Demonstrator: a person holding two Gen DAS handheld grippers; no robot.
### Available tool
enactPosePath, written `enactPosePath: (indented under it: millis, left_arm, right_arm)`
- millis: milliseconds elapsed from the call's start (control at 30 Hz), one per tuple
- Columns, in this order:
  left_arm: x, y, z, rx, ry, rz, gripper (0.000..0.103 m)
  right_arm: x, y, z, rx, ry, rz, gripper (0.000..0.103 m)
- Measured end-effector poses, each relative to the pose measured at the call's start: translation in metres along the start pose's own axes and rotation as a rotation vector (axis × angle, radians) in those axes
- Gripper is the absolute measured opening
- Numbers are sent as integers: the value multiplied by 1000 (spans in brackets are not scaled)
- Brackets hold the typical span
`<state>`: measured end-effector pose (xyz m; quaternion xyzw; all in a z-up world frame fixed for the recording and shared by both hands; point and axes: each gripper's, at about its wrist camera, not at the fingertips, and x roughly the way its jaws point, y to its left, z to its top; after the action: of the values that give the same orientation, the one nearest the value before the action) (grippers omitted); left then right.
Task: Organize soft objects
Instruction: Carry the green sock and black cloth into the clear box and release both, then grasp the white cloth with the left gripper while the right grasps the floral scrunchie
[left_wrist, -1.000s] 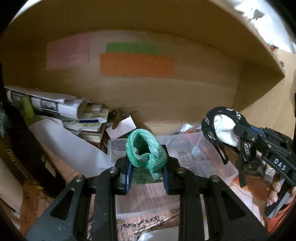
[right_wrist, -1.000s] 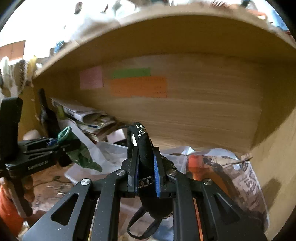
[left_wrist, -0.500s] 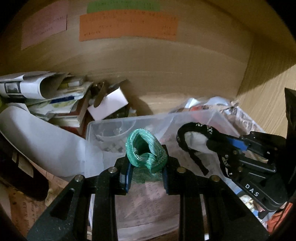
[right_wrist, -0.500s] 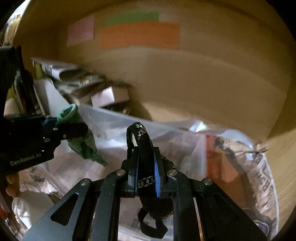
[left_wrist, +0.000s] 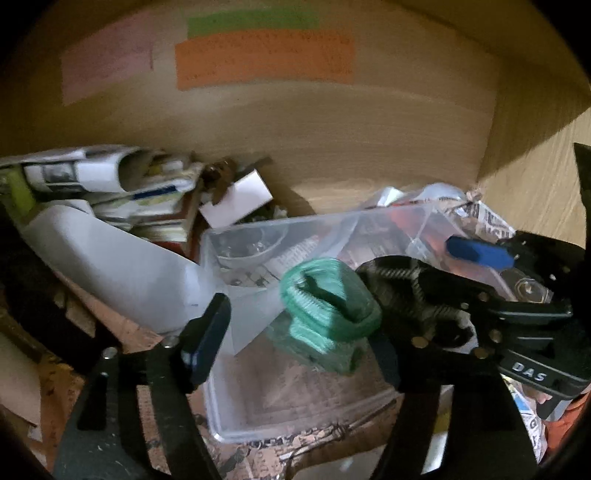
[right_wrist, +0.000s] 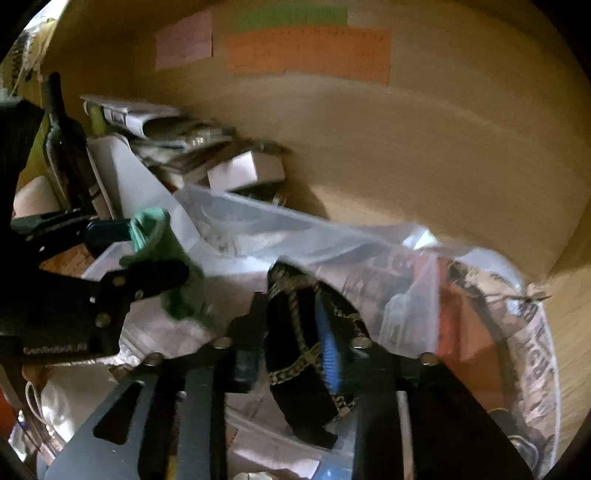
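A green knitted sock (left_wrist: 328, 302) hangs over a clear plastic bin (left_wrist: 258, 232) inside a wooden shelf. My left gripper (left_wrist: 295, 347) is open, its jaws wide apart, and the sock rests against the right finger only. It also shows in the right wrist view (right_wrist: 159, 236). A black item with patterned trim (right_wrist: 295, 343) sits between the spread fingers of my right gripper (right_wrist: 291, 343), which is open over the same bin. In the left wrist view the right gripper (left_wrist: 461, 291) is right beside the sock.
A stack of papers and magazines (left_wrist: 110, 188) and a white box (left_wrist: 236, 199) lie at the left back. Newspaper and a plastic bag (right_wrist: 461, 295) fill the right side. Coloured notes (left_wrist: 258, 55) are stuck on the back wall.
Both grippers have opened over the bin. The sock and the black item have slipped loose and dropped lower between the fingers. The right gripper has come closer to the sock.
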<state>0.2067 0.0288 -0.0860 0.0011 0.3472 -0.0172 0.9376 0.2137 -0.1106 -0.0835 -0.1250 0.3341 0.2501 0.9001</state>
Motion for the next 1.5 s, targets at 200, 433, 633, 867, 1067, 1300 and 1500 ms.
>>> enactPosePath:
  millis: [200,433,633,867,1067,1300,1500]
  left_arm:
    - [-43,1,2,-13,-97,5,93]
    - [-82,0,-7,-14,-175,-4,102]
    - [-94,-7,-27,3,-173,-4,102]
    - [-90,-15,-61,11,-101,-58,102]
    - [-71,-24,-82,15,-23,-74,102]
    - [-47,-4,-97,-31,44,-17,102]
    - [-28,10,-104,-71,86,-20,102]
  right_arm:
    - [-37,3,8,-8,-111,-30,56]
    - [-83,6,3,-2,-217,-50,77]
    - [-111,10,-17,8,-258,-74,83]
    - [-117,3,-49,60,-210,-72,83]
    - [-102,-1,-80,113,-101,-65,83]
    - [-74,-7,-112,182,38,-39,83]
    - [-63,-16,-123,217,103,-29,64]
